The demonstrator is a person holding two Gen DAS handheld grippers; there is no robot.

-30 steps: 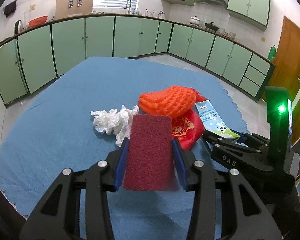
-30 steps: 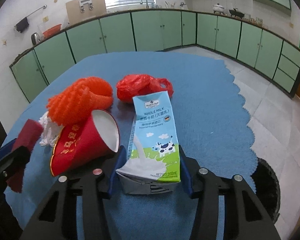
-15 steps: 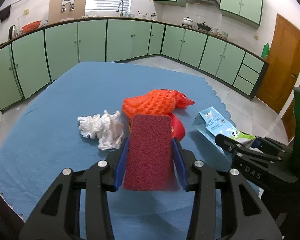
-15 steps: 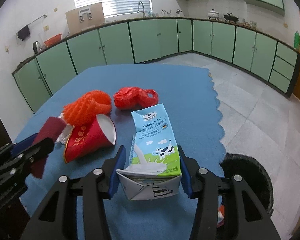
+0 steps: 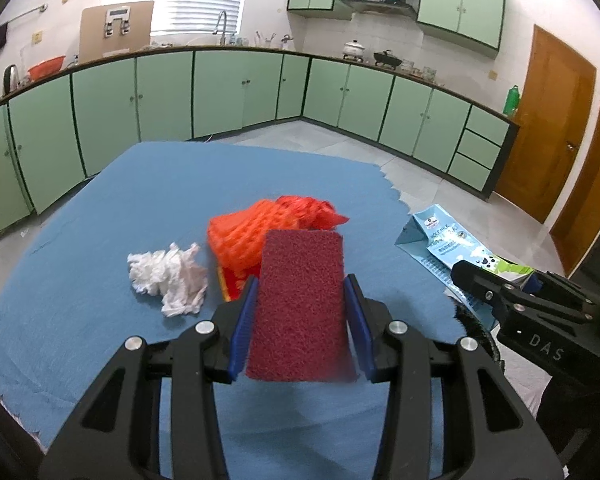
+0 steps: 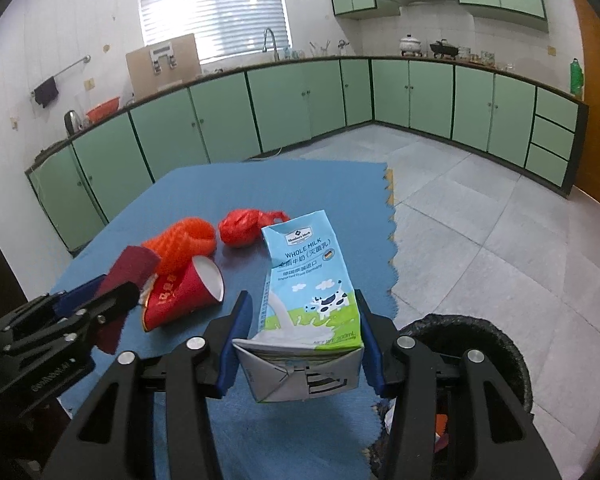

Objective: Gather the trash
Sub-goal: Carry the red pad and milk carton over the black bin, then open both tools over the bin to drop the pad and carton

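Progress: we judge the job roughly midway, with two pieces lifted and none visibly dropped by us yet.
Left claw (image 5: 298,314): clamped on the maroon scouring pad (image 5: 300,304), which we hold clear above the counter (image 5: 100,208) and its blue cloth.
Right claw (image 6: 300,332): clamped on the milk carton (image 6: 310,280), base toward the camera, raised off the counter.
Bin: the black trash bin (image 6: 476,336) sits on the floor at about 4 o'clock in the right wrist view, just past the counter's scalloped edge; something lies inside it, though we cannot make out what.
Left on the counter: the crumpled white tissue (image 5: 166,276) at 9 o'clock of the pad, the orange foam net (image 5: 260,228) at 12 o'clock, the red paper cup (image 6: 184,292) lying on its side against the net, and the red plastic bag (image 6: 244,226) just beyond it.
Remaining work: we reckon both held items must go into the bin, then four more pieces follow.
Nearest drop: the carton, since our right claw is already close beside the bin's rim.
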